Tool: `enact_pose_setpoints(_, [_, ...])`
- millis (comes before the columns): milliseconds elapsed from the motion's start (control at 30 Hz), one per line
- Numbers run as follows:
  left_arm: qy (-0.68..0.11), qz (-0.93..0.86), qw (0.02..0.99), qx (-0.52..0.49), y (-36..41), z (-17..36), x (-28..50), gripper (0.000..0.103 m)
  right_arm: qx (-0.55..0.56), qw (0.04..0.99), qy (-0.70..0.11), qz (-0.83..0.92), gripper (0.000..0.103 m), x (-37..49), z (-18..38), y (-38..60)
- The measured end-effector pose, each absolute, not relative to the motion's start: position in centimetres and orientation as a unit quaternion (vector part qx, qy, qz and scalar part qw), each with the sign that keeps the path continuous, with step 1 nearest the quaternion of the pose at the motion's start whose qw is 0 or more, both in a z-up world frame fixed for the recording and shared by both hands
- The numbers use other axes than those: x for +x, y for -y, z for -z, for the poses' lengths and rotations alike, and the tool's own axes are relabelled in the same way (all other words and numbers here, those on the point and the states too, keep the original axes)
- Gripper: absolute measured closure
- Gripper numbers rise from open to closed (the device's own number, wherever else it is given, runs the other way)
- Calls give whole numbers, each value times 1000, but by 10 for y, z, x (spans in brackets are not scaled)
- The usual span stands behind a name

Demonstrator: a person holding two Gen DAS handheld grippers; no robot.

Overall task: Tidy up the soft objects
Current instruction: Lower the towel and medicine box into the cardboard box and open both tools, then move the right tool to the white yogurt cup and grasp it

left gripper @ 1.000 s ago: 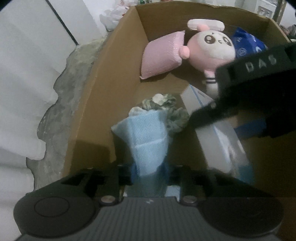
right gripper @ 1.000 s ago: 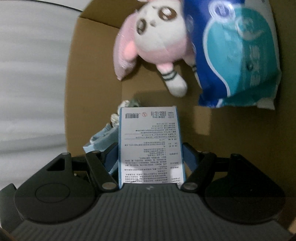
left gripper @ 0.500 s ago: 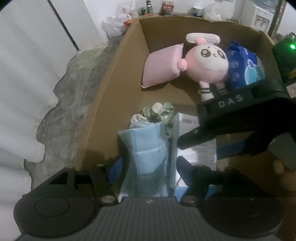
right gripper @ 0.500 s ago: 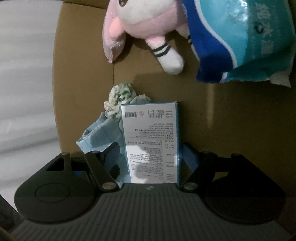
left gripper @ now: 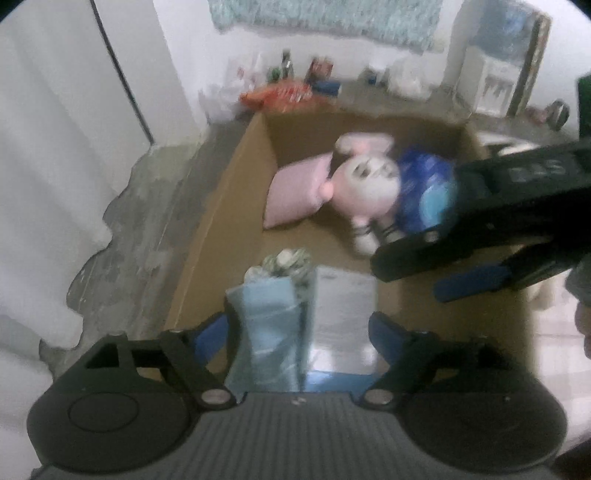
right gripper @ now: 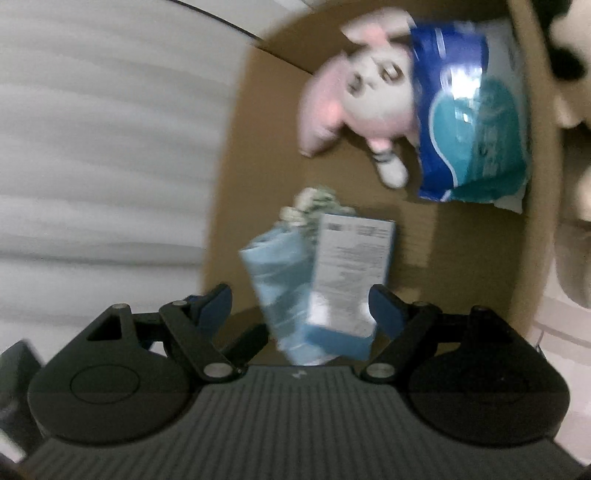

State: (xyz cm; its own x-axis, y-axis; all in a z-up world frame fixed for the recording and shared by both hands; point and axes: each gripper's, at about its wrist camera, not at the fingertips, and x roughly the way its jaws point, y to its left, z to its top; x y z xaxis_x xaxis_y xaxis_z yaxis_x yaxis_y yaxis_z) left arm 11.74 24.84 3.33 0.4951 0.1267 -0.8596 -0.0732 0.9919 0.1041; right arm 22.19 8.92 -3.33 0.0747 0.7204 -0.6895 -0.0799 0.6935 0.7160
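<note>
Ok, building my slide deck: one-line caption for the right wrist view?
Open right gripper above a cardboard box holding a light blue cloth, printed pack and pink plush.

Floor (left gripper: 155, 206) is grey concrete w/ rough, patchy look. A white wall (left gripper: 55, 110) stands at left, w/ a dark vertical line on it. At the far wall (left gripper: 295, 44) is some greenish cloth (left gripper: 325, 14) hanging, blurred. Small clutter, bottles & an orange bag (left gripper: 280, 94), lies at wall foot. A white cabinet (left gripper: 491, 85) is at far right. Light is dim, indoor.
</note>
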Motion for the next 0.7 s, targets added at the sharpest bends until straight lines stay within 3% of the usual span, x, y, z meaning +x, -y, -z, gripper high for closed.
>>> enact_pose_setpoints(167, [-442, -17, 896, 32, -214, -67, 84, 11, 271, 715, -550, -337, 16, 184, -10, -42])
enact_pose_setpoints(367, [-389, 48, 920, 5, -157, -86, 56, 8, 312, 734, -487, -355, 16, 129, -17, 43])
enact_pose_setpoints(533, [-370, 120, 921, -16, -97, -80, 49, 8, 296, 790, -445, -302, 16, 91, -18, 131])
enact_pose_setpoints(700, [-367, 182, 911, -37, -36, -50, 56, 8, 206, 866, -405, -211, 15, 69, -32, 205])
